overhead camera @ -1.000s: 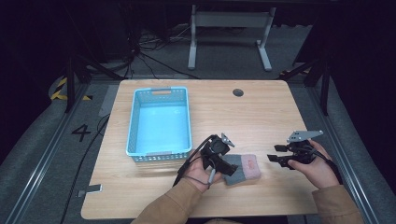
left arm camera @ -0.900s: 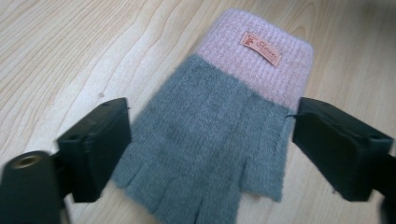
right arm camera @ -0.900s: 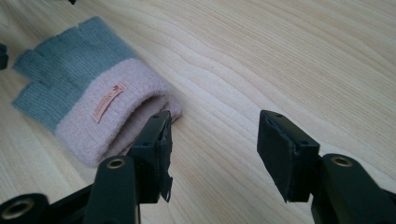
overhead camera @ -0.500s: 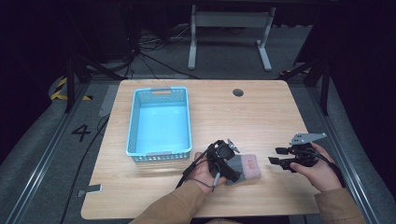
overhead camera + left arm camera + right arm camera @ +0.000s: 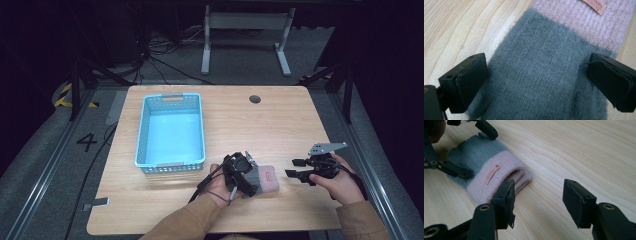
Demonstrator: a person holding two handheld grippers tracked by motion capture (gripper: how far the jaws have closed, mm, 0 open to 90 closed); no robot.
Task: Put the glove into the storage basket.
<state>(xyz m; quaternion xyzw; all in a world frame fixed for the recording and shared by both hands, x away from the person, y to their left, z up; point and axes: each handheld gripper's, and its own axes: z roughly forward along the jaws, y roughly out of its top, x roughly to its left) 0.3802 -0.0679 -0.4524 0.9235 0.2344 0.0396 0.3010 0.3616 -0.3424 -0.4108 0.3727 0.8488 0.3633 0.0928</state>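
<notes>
A knit glove (image 5: 265, 179) lies flat on the bench (image 5: 280, 125), near the front edge, well apart from the blue basket (image 5: 171, 129). It looks soft, light and floppy, so it will likely sag when lifted. The left gripper (image 5: 536, 82) has its jaws spread, one on each side of the grey part, not yet pinching. The right gripper (image 5: 537, 205) waits just beside the pink cuff, jaws spread too. The thick folded cuff looks like the best place to hold.

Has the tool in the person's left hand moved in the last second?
Yes. The left tool has slid toward the table's near edge, farther from the blue basket, and now straddles the grey-and-pink glove.
</notes>
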